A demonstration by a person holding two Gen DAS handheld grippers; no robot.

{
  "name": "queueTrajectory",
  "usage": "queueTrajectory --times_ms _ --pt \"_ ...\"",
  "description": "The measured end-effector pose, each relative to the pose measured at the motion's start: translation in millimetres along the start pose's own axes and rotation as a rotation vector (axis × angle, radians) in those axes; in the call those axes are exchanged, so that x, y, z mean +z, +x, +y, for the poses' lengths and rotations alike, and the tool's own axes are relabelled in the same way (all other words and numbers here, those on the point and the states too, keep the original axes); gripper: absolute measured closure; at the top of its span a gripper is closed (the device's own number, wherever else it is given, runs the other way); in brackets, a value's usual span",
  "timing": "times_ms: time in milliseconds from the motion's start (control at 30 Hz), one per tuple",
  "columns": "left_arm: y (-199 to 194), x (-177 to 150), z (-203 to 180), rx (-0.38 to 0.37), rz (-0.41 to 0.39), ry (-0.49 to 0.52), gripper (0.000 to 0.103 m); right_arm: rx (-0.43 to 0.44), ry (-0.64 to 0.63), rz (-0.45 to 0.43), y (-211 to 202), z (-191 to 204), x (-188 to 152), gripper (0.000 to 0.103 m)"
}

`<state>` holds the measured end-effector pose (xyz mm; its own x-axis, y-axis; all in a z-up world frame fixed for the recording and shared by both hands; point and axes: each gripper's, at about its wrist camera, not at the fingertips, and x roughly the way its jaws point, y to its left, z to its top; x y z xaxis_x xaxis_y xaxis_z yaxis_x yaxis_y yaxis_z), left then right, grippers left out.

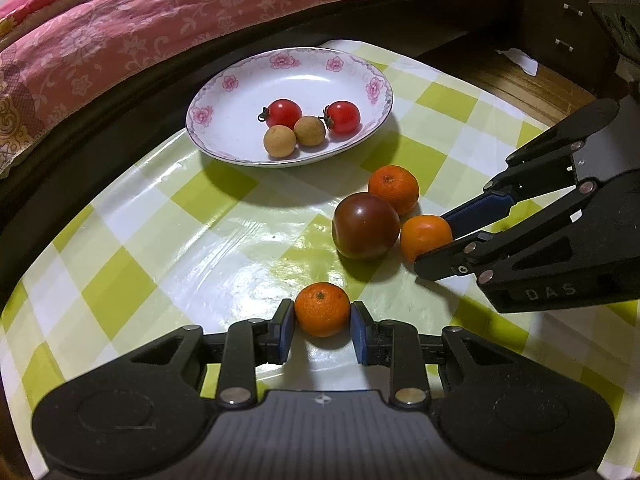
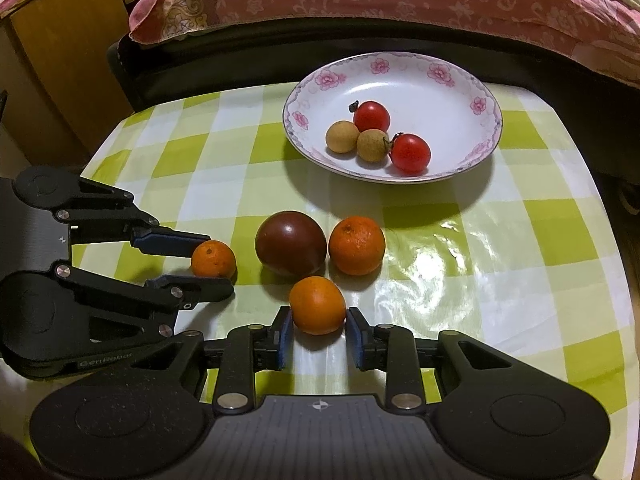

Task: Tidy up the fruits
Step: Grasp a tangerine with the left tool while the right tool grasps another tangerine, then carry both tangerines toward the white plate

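Note:
My left gripper (image 1: 322,314) is shut on a small tangerine (image 1: 322,309) that rests on the checked cloth. The right wrist view shows the same pair at the left: left gripper (image 2: 218,264), tangerine (image 2: 213,258). My right gripper (image 2: 318,318) is shut on another tangerine (image 2: 317,304), also on the cloth; in the left wrist view the right gripper (image 1: 432,242) comes in from the right around that tangerine (image 1: 424,236). Between them lie a dark tomato (image 1: 366,226) (image 2: 291,242) and a third tangerine (image 1: 394,188) (image 2: 357,245).
A flowered white plate (image 1: 304,76) (image 2: 420,88) behind the fruit holds two red cherry tomatoes (image 1: 284,112) and two longans (image 1: 280,141). A bed with a pink cover (image 1: 140,28) runs along the table's far edge. A wooden cabinet (image 2: 60,60) stands beside the table.

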<state>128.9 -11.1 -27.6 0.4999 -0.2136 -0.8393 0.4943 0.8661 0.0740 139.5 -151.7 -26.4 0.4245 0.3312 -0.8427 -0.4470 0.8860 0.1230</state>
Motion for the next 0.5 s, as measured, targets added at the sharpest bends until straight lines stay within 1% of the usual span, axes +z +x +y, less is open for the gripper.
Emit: queueTrajectory --times_ms 200,500 --pt "-0.8 1.8 -4.3 0.015 0.011 0.019 0.066 -0.010 -0.008 0.001 0.7 1.6 1.8 0.078" --pt "-3.4 5.3 -3.4 0.044 0.005 0.012 0.067 -0.014 -0.012 -0.009 -5.8 3.9 2.6 0.078"
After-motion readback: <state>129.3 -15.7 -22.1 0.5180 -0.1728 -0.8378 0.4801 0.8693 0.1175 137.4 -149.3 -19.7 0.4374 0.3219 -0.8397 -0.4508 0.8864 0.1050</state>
